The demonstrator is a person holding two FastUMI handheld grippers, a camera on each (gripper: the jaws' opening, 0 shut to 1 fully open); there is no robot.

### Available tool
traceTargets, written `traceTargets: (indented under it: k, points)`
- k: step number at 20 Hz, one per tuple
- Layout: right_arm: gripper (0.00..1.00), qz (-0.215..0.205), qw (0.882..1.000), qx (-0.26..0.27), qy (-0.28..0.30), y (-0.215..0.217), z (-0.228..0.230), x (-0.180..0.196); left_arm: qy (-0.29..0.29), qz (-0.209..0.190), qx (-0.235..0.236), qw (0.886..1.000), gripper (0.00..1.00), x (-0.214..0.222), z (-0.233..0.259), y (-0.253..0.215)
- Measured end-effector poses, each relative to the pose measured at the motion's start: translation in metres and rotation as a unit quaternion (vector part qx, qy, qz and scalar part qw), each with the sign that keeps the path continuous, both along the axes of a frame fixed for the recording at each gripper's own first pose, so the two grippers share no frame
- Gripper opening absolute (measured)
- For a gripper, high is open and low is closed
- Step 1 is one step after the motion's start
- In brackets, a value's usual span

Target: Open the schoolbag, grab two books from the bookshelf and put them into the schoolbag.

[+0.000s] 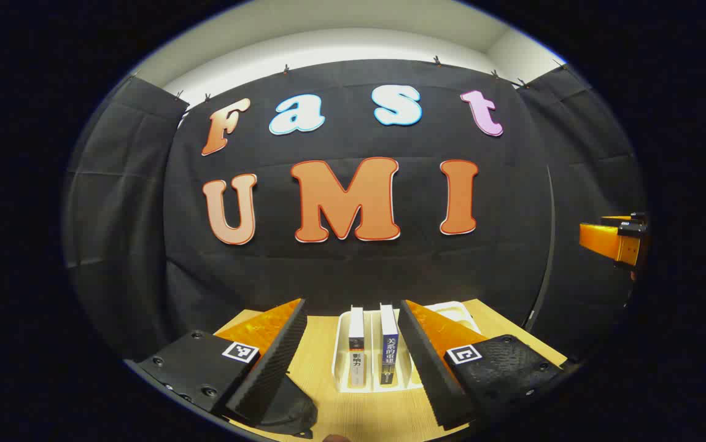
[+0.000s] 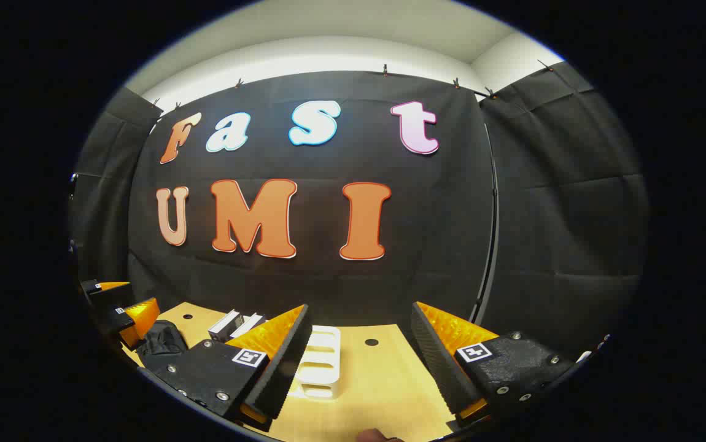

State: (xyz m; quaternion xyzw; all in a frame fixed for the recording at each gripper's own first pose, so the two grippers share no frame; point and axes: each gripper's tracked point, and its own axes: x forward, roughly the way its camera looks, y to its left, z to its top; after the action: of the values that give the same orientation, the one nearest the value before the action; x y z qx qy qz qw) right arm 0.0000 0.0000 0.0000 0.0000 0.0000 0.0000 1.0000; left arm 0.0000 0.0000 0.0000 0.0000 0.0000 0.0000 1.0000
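Note:
Two books stand upright in a white rack (image 1: 339, 368) on the wooden table: one with a white spine (image 1: 356, 347), one with a dark blue spine (image 1: 388, 344). My left gripper (image 1: 353, 305) is open, short of the books, its fingers framing them. A black schoolbag (image 1: 285, 414) lies low, partly under the left finger; I cannot tell whether it is unzipped. In the right gripper view the bag (image 2: 159, 344) sits at the left, with the books (image 2: 236, 324) behind it. My right gripper (image 2: 360, 309) is open and holds nothing, above the rack's bare slots (image 2: 321, 362).
The wooden table (image 1: 365, 417) runs to the black cloth wall close behind the rack. The right gripper (image 1: 614, 242) hangs at the far right in the left gripper view. The left gripper (image 2: 116, 307) shows at the left edge in the right gripper view. Small holes (image 2: 371, 342) dot the tabletop.

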Motion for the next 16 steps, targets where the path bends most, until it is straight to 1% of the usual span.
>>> traceTargets:
  k: [4, 5, 6, 7, 8, 10, 11, 12, 13, 14, 15, 16]
  points:
    - [1.0, 0.017, 1.0, -0.014, 0.001, 0.022, -0.013, 0.016, -0.019, 0.015, -0.004, 1.0, 0.95, 0.016, 0.01, 0.014]
    - [1.0, 0.024, 1.0, -0.009, 0.004, 0.027, -0.016, 0.021, -0.024, 0.021, -0.004, 0.999, 0.96, 0.021, 0.012, 0.016]
    - [0.97, 0.033, 0.999, -0.006, 0.008, 0.032, -0.019, 0.027, -0.028, 0.027, -0.006, 0.999, 0.96, 0.025, 0.009, 0.019]
    - [1.0, 0.036, 0.999, -0.002, 0.014, 0.034, -0.024, 0.033, -0.024, 0.031, -0.009, 0.999, 0.96, 0.029, 0.005, 0.02]
    - [0.97, 0.048, 0.999, -0.003, 0.013, 0.039, -0.026, 0.039, -0.026, 0.033, -0.015, 0.999, 0.95, 0.032, 0.002, 0.02]
    - [0.97, 0.043, 0.999, -0.015, 0.01, 0.036, -0.031, 0.052, -0.026, 0.033, -0.023, 0.999, 0.95, 0.038, -0.003, 0.018]
    - [0.97, 0.05, 0.999, -0.005, 0.017, 0.041, -0.037, 0.053, -0.027, 0.034, -0.027, 0.999, 0.96, 0.04, -0.003, 0.02]
    - [0.97, 0.07, 0.997, 0.004, 0.022, 0.054, -0.043, 0.051, -0.031, 0.033, -0.031, 0.998, 0.95, 0.043, -0.006, 0.02]
    - [0.97, 0.081, 0.996, -0.001, 0.022, 0.062, -0.046, 0.053, -0.033, 0.034, -0.034, 0.998, 0.96, 0.045, -0.006, 0.02]
    - [0.97, 0.079, 0.996, -0.011, 0.025, 0.062, -0.049, 0.054, -0.034, 0.037, -0.035, 0.998, 0.96, 0.045, -0.009, 0.023]
    - [0.97, 0.077, 0.996, -0.012, 0.031, 0.063, -0.052, 0.054, -0.035, 0.04, -0.036, 0.998, 0.95, 0.045, -0.009, 0.026]
    - [0.97, 0.084, 0.996, -0.005, 0.033, 0.073, -0.053, 0.055, -0.041, 0.038, -0.039, 0.998, 0.95, 0.045, -0.008, 0.027]
